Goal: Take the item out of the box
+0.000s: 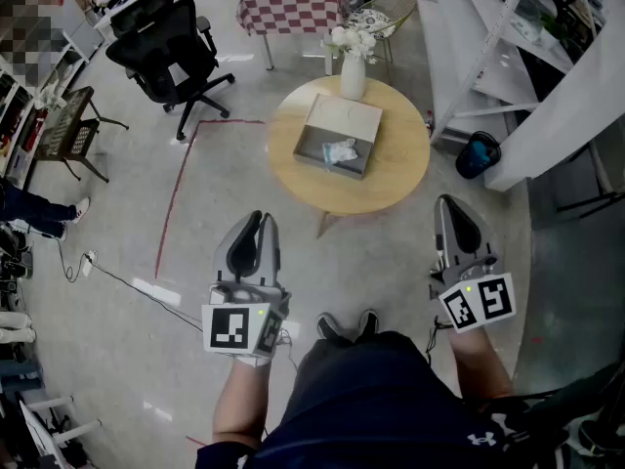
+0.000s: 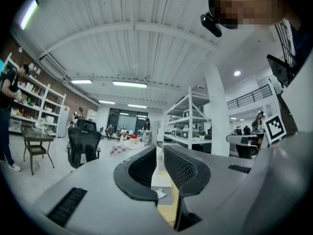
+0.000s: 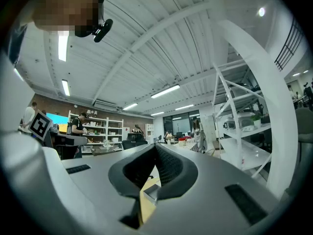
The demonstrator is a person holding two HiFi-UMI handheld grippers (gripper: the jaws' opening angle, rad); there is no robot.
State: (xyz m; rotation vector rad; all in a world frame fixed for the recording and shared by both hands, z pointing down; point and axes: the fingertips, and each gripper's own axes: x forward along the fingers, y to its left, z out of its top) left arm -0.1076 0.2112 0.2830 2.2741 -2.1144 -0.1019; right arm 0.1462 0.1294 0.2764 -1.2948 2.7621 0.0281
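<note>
The left hand-held gripper [image 1: 256, 217] is slightly parted, the right hand-held gripper [image 1: 448, 203] closed; both are empty. The item [image 1: 341, 151] lies in the box [image 1: 314, 146] on the bench [image 1: 391, 179]; a careless reach may topple the adjacent vase [image 1: 353, 74].

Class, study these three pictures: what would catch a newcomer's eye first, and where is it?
The round wooden table sits mid-floor in the head view, bearing an open box with a crumpled item inside and a white vase of flowers at its far edge. Nearer, the left gripper and right gripper point toward it, both empty.
</note>
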